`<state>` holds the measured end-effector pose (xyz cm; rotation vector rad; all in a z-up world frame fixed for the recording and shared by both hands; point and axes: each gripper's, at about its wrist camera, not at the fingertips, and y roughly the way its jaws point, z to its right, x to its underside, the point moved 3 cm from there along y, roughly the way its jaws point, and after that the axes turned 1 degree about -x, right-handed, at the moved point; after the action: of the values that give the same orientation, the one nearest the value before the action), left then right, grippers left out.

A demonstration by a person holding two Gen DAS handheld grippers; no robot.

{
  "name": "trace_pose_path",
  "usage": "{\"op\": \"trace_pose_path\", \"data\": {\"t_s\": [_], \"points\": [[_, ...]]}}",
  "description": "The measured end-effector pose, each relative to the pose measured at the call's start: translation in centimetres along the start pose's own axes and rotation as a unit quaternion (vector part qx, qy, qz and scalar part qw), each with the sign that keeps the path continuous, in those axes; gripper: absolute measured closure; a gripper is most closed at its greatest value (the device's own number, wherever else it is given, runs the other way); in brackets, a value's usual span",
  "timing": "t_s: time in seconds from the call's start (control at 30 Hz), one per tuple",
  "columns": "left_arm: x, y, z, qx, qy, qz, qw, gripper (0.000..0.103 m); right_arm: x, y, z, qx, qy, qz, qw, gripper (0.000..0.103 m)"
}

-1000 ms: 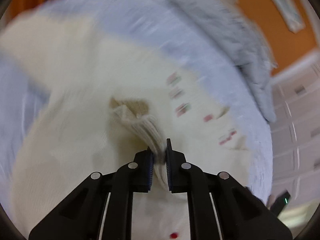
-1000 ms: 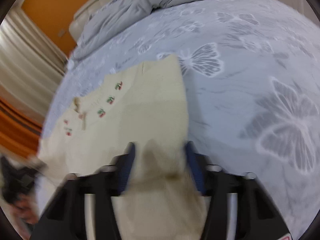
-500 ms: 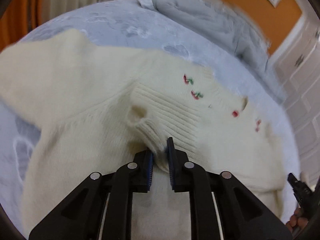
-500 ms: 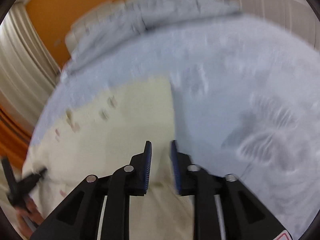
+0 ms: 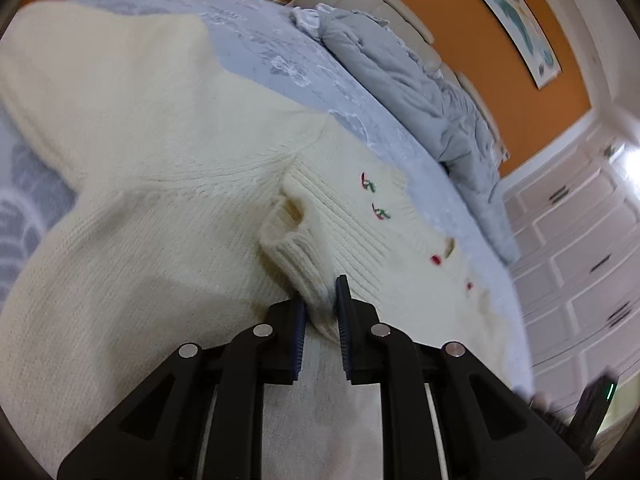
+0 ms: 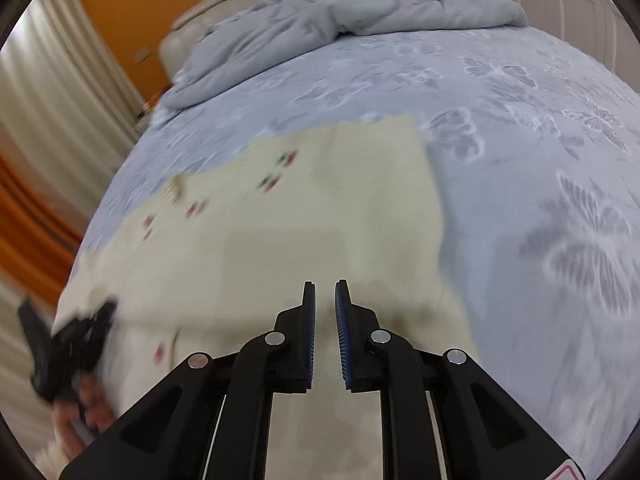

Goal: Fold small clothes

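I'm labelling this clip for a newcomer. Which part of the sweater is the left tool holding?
On the blue butterfly-print bed lies a cream knit sweater. The left tongs pinch its ribbed cuff, folded over the body. It alone has an open tubular end, beside the small embroidered cherries.

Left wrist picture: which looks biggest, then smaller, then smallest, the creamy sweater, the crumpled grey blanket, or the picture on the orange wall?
1. cream sweater, fills most of the view, but it lies closest to the camera.
2. grey blanket, bunched farther back on the bed.
3. wall picture, looks smallest, though it is farthest and cut off by the frame edge.
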<state>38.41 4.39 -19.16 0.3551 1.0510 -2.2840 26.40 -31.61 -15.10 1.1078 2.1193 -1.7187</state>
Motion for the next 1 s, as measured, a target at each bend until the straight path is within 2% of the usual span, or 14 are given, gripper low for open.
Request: {"op": "trace_pose_path", "data": {"t_s": [0.03, 0.13, 0.23, 0.33, 0.47, 0.6, 0.63, 0.67, 0.7, 0.73, 0.8, 0.87, 0.97, 1.0], "points": [[-0.3, -1.1, -0.2, 0.006, -0.017, 0.003, 0.9998, 0.080, 1.8, -0.5, -0.6, 0.006, -0.012, -0.002, 1.000, 0.090], [-1.6, -6.4, -2.3, 0.015, -0.057, 0.068, 0.9959, 0.037, 6.6, -1.0, -1.0, 0.021, -0.043, -0.014, 0.999, 0.088], [-5.7, -12.5, -7.8, -0.047, -0.109, 0.143, 0.9826, 0.012, 10.0, -1.7, -1.0, 0.038, -0.071, 0.029, 0.996, 0.085], [-10.6, -15.6, -14.9, -0.144, -0.172, 0.174, 0.9589, 0.011, 9.7, -0.9, -0.7, 0.056, -0.079, 0.026, 0.995, 0.082], [-14.7, -16.2, -22.5, -0.210, -0.261, 0.173, 0.9263, 0.011, 9.6, -0.6, -0.2, 0.053, -0.078, 0.030, 0.995, 0.081], [-16.9, -14.8, -23.0, -0.261, -0.226, 0.165, 0.9239, 0.011, 9.5, -0.3, -0.1, 0.054, -0.078, 0.032, 0.995, 0.081], [-17.3, -14.0, -22.5, -0.283, -0.203, 0.150, 0.9254, 0.012, 9.3, -0.3, -0.1, 0.055, -0.079, 0.033, 0.995, 0.080], [-17.7, -13.1, -21.8, -0.300, -0.175, 0.140, 0.9272, 0.023, 9.3, -0.2, -0.2, 0.058, -0.082, 0.033, 0.994, 0.080], [-17.7, -13.2, -21.6, -0.299, -0.158, 0.137, 0.9313, 0.041, 9.2, -0.1, -0.3, 0.060, -0.084, 0.034, 0.994, 0.080], [-18.1, -13.1, -21.7, -0.290, -0.148, 0.128, 0.9368, 0.088, 9.3, -0.1, -0.3, 0.061, -0.084, 0.034, 0.994, 0.080], [-18.9, -13.2, -20.8, -0.274, -0.153, 0.118, 0.9420, 0.094, 9.3, -0.1, -0.2, 0.059, -0.083, 0.035, 0.994, 0.080], [-19.8, -14.9, -17.9, -0.248, -0.135, 0.160, 0.9458, 0.094, 9.3, 0.0, -0.1, 0.054, -0.079, 0.036, 0.995, 0.080], [-20.5, -16.8, -10.3, -0.190, -0.065, 0.192, 0.9608, 0.094, 9.3, 0.0, 0.1, 0.049, -0.075, 0.037, 0.995, 0.080], [-20.2, -17.5, -5.5, -0.157, -0.016, 0.202, 0.9667, 0.094, 9.2, 0.0, 0.1, 0.048, -0.074, 0.037, 0.995, 0.080]]}}
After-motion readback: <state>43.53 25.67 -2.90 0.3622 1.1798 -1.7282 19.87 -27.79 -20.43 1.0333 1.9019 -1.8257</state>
